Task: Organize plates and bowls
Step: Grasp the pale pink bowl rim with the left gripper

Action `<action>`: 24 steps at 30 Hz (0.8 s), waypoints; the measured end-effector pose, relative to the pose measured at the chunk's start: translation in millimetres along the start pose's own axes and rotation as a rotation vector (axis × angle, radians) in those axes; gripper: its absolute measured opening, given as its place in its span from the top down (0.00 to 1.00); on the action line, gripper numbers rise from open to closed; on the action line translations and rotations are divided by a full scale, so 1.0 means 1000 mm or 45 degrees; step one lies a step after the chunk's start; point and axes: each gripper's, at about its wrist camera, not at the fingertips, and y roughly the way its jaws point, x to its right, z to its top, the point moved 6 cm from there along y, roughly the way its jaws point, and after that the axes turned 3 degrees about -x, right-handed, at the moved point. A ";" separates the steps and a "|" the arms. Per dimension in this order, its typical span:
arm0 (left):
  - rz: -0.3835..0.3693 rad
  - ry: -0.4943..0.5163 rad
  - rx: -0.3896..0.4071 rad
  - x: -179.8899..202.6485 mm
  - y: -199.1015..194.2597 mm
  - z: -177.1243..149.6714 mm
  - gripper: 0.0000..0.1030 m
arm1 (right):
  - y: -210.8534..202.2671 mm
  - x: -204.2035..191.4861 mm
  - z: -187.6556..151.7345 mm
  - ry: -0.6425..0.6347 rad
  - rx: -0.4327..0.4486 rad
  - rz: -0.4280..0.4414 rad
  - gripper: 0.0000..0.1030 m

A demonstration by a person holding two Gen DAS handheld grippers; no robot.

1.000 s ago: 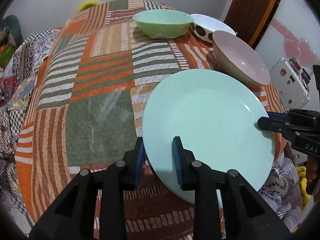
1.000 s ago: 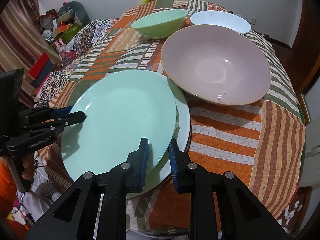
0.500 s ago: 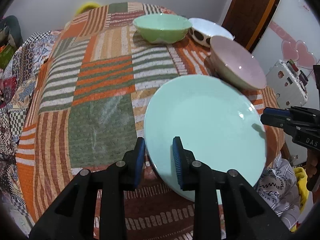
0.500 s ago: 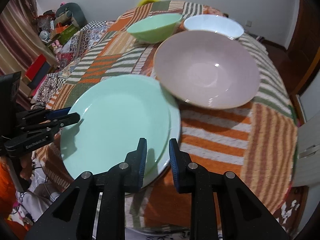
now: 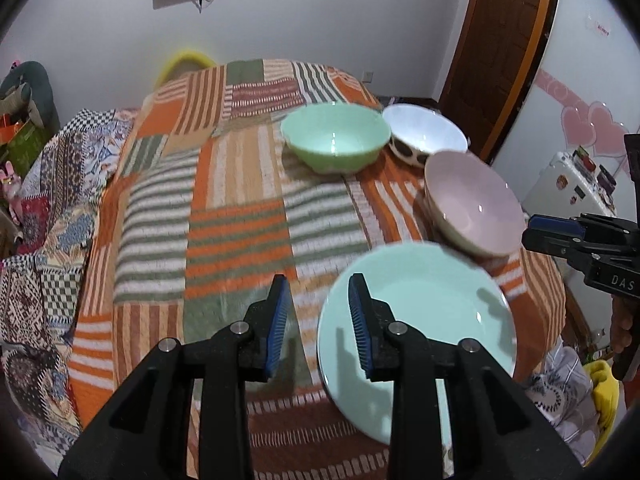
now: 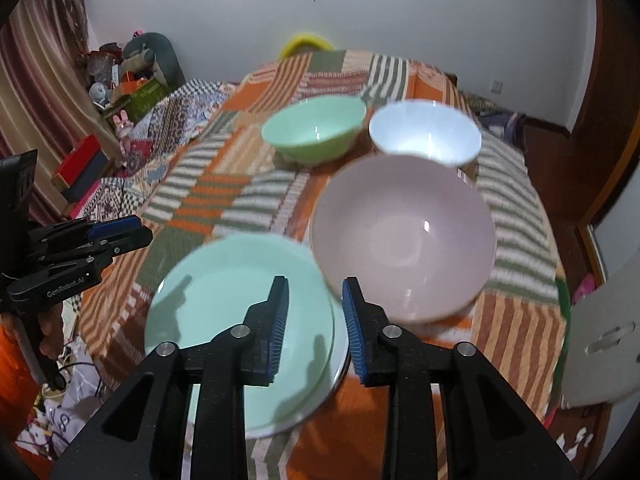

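Left wrist view: left tool [image 5: 316, 320] parted, jaws just opened, nothing between them; mint plate [image 5: 424, 320] lies flat on the table [image 5: 236, 232] near its edge, right tool [image 5: 560, 236] beside it. Right wrist view: right tool [image 6: 314, 320] also just opened and empty; it alone shows a white plate rim [image 6: 340, 364] under the mint plate. Pink bowl [image 6: 404, 236], green bowl [image 6: 314, 130], white bowl [image 6: 426, 132] behind.

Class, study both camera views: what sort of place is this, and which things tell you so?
Probably a lived-in room at home: a patchwork cloth covers the table, household clutter is piled in the corner, and a wooden door stands behind.
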 end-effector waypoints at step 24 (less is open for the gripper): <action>-0.216 0.115 -0.137 0.090 0.109 0.063 0.52 | 0.013 0.122 0.015 0.231 0.012 -0.157 0.60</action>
